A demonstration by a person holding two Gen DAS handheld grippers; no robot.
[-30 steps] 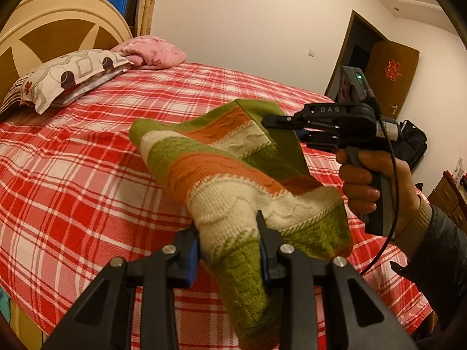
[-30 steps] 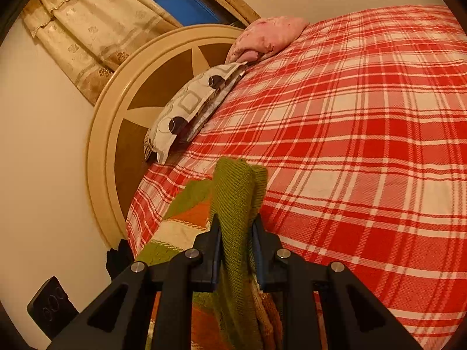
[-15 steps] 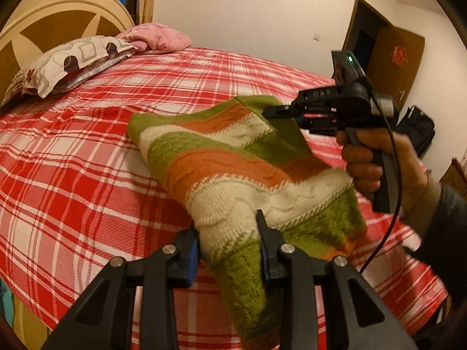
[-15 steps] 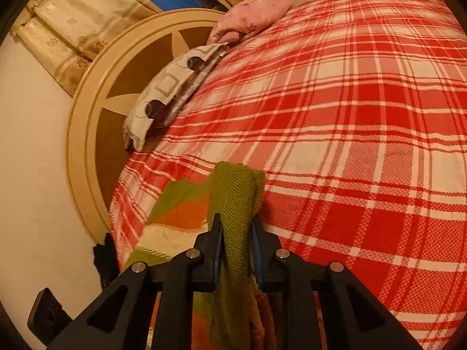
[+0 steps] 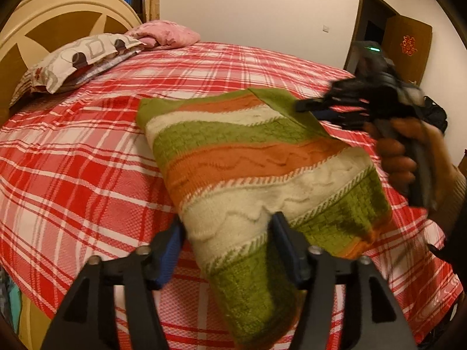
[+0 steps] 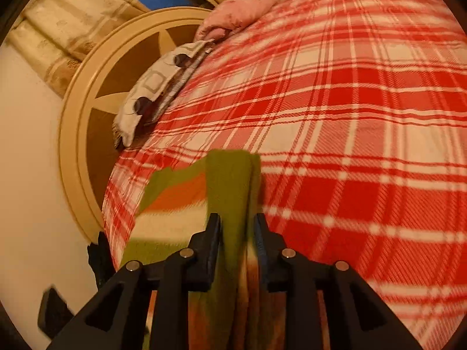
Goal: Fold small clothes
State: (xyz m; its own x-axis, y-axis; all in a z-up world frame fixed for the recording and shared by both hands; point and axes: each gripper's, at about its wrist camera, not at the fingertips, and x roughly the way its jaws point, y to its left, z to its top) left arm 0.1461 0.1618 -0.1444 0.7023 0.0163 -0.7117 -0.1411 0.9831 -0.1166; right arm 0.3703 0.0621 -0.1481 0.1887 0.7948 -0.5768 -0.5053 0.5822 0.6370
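Striped knit sweater is held above bed, spread between both tools so that fold can be laid flat. Left tool is clamped on near hem; right tool, at 2 o'clock in left view, is clamped on green edge. Bed is covered by red plaid sheet; pillows and headboard at 10 o'clock, door at 1 o'clock.

Black angular struts on the left gripper, silver round screws at the joints, blue pads lining the inner fingers. Same black frame and silver screws on the right gripper, dark pads inside. Seen from across: blurred black body, green light glowing on top. Bare hand around the grip, tan ribbed cuff, dark sleeve behind.
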